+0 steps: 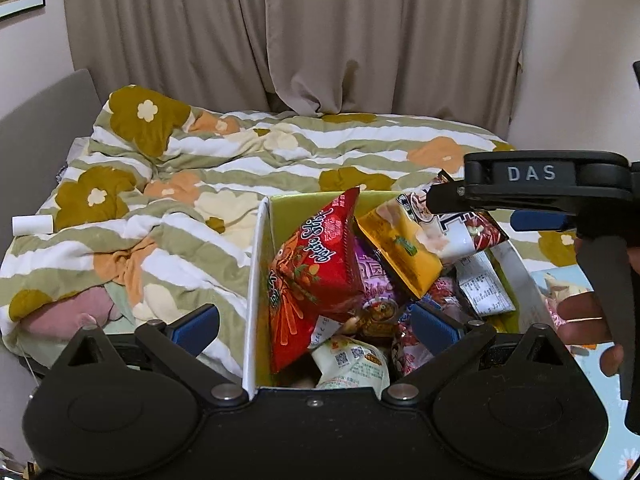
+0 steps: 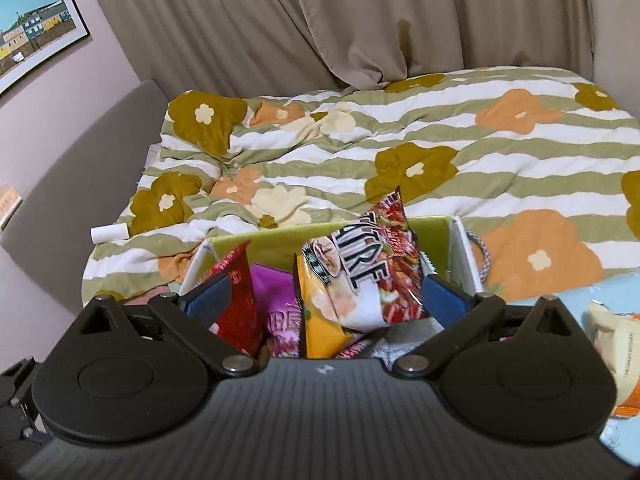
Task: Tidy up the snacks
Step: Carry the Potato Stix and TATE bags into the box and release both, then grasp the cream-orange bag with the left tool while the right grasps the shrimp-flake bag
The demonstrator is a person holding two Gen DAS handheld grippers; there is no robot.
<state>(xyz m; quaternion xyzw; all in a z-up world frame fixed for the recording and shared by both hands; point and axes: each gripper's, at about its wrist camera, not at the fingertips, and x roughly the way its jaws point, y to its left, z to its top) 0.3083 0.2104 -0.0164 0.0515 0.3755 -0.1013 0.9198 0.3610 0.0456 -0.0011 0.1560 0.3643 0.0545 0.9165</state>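
Note:
A white box with a green lining stands at the bed's near edge, full of snack bags. In it are a red bag, a yellow bag, a purple bag and a red-and-white bag with large letters. My left gripper is open, its fingers straddling the box's left wall. My right gripper is open just above the box, with the lettered bag standing loose between its fingers. It shows from the side in the left wrist view.
A bed with a flowered striped quilt lies behind the box, beige curtains beyond it. A small white roll lies on the quilt at left. A pale snack bag lies on a light blue surface at right.

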